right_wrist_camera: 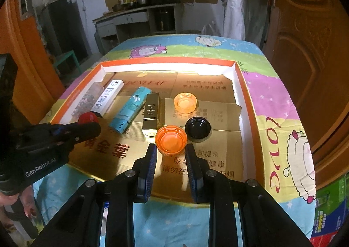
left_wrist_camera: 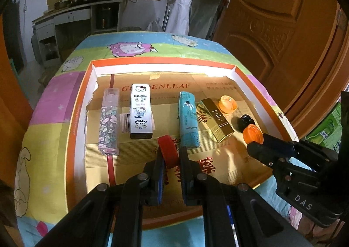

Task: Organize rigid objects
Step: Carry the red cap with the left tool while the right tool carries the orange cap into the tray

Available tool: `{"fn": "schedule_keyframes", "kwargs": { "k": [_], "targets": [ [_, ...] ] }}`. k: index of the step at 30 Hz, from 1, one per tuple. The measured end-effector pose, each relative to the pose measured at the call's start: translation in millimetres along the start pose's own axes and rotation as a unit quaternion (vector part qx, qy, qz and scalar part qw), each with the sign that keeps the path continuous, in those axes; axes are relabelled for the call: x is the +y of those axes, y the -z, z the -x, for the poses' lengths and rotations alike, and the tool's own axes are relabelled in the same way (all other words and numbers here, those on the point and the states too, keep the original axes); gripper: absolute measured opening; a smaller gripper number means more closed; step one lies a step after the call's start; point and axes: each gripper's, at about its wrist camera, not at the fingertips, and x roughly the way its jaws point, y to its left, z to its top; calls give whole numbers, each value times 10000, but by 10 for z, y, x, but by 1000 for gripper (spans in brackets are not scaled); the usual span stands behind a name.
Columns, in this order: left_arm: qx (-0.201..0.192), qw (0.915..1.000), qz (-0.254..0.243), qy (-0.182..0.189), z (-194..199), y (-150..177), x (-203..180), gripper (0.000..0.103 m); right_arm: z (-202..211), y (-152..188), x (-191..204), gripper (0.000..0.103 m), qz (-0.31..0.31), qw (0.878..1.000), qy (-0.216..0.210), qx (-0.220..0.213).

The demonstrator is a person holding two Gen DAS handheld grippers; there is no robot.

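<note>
Red cap (left_wrist_camera: 168, 148) sits clamped between my left gripper's (left_wrist_camera: 172, 155) fingers; orange cap (right_wrist_camera: 171, 139) sits clamped between my right gripper's (right_wrist_camera: 171, 153) fingers.

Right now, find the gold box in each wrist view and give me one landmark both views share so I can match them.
Left wrist view: the gold box lies right of centre, between the teal box and the black cap.
Right wrist view: the gold box lies just left of centre, beyond the orange cap in the right claw.
Shared landmark: the black cap, to the right of the gold box in both views.
</note>
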Motion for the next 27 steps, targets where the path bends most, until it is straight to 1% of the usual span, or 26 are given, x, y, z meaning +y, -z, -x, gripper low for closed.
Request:
{"fn": "schedule_keyframes", "kwargs": {
  "k": [5,24,26,27],
  "targets": [
    [83,10000,-26,-14,-58,6,3,12,-65,-11,-4,27,8,10000,8,52],
    [150,9999,-50,-21,-101,-10,8,13,-216,-22,-37,28,-16,9997,102,204],
    [143,9999,-43,-11,-102,-13,7,17,-217,-20,-35,28,-4,9997,114,208],
    [130,9999,-42,-6,-96,-11,6,24,-216,-22,-33,30,-4,9997,122,206]
  ]
}}
